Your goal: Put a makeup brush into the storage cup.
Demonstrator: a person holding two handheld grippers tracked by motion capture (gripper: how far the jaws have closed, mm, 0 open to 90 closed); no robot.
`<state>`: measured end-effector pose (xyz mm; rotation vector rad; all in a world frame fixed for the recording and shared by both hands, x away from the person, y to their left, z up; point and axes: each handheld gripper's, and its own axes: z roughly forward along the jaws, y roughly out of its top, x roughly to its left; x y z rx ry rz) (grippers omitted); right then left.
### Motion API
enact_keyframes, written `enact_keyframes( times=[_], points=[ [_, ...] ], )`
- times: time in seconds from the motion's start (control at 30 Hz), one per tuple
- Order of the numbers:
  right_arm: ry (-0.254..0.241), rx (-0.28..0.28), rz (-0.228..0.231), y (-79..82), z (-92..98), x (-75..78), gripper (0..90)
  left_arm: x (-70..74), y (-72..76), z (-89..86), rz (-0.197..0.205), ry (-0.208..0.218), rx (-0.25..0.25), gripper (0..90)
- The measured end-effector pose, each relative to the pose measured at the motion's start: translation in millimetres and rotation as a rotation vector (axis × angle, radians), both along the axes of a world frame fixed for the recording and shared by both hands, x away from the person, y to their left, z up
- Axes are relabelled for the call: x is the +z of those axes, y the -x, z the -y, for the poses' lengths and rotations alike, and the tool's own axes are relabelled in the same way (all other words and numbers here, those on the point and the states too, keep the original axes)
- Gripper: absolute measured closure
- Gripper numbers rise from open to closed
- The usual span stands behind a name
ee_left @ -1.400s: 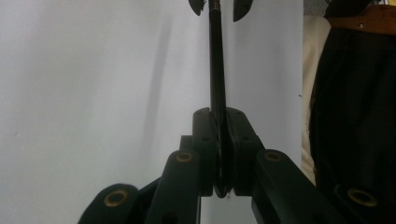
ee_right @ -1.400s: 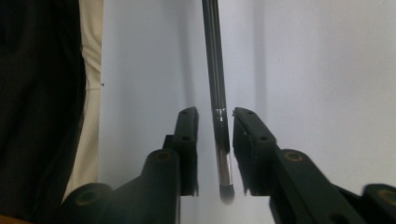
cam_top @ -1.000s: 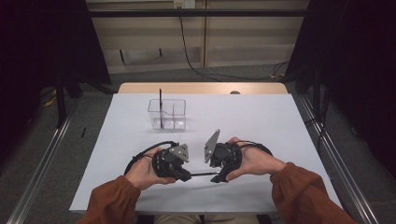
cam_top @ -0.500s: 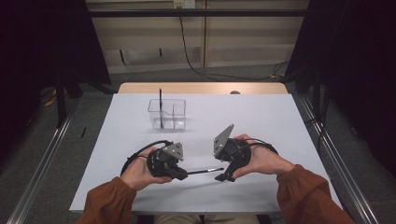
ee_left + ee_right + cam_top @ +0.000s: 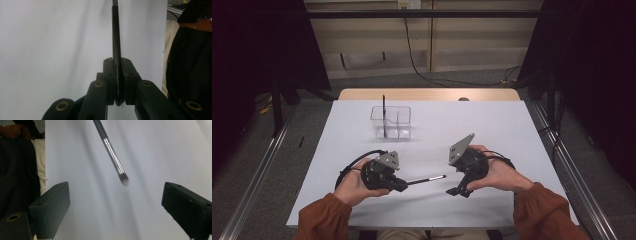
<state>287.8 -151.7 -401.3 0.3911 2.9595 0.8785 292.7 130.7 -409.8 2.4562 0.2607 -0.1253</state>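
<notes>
High view, read from left to right: the left gripper (image 5: 403,185) sits low on the white table (image 5: 512,130), clamped on the dark handle of a slim makeup brush (image 5: 427,179). The brush sticks out level toward the right, its silver ferrule and small tip ending in the gap between the two hands, clear of the table. Behind it, toward the far edge, a clear plastic organizer (image 5: 391,121) stands with another dark stick upright in it.

Left gripper view: the pads (image 5: 110,75) press the brush handle (image 5: 116,47) from both sides, the rounded handle end poking out just behind them.

Farther right in the high view, the right gripper (image 5: 457,191) points down at the table, near the brush tip but apart from it. Right gripper view: its jaws stand wide, having just been opening, and the brush tip (image 5: 124,179) hangs between and beyond them, touching neither pad.
</notes>
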Motion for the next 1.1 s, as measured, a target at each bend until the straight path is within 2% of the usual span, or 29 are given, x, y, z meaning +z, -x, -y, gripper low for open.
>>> enact_keyframes(
  times=[0.1, 0.4, 0.67, 0.77, 0.93, 1.0, 1.1],
  points=[
    [-0.015, -0.02, 0.007, 1.3, 4.1, -0.8, 4.5, 0.0, -0.1, -1.5, -0.004, 0.004, 0.001, 83.9],
    [-0.106, -0.06, -0.001, 3.4, 16.1, 0.1, 3.4, 1.5, -0.2, -10.6, -0.001, 0.047, 0.029, 83.9],
    [-0.133, -0.097, 0.003, 7.7, 22.5, -2.1, 3.8, 2.7, 0.4, -20.2, 0.002, 0.068, 0.051, 83.9],
    [-0.124, -0.126, 0.02, 10.7, 26.7, -5.6, 5.0, 2.6, 1.2, -23.6, 0.003, 0.085, 0.068, 83.9],
    [-0.167, -0.157, 0.029, 14.1, 34.5, -9.6, 4.5, 1.1, 1.8, -27.9, 0.003, 0.115, 0.085, 83.8],
    [-0.189, -0.167, 0.028, 15.3, 36.4, -11.8, 4.1, -0.4, 2.7, -29.4, -0.001, 0.14, 0.089, 83.8],
    [-0.206, -0.163, 0.027, 15.3, 36.7, -14.8, 3.6, -3.6, 3.3, -31.5, 0.0, 0.152, 0.097, 83.8]
  ],
)
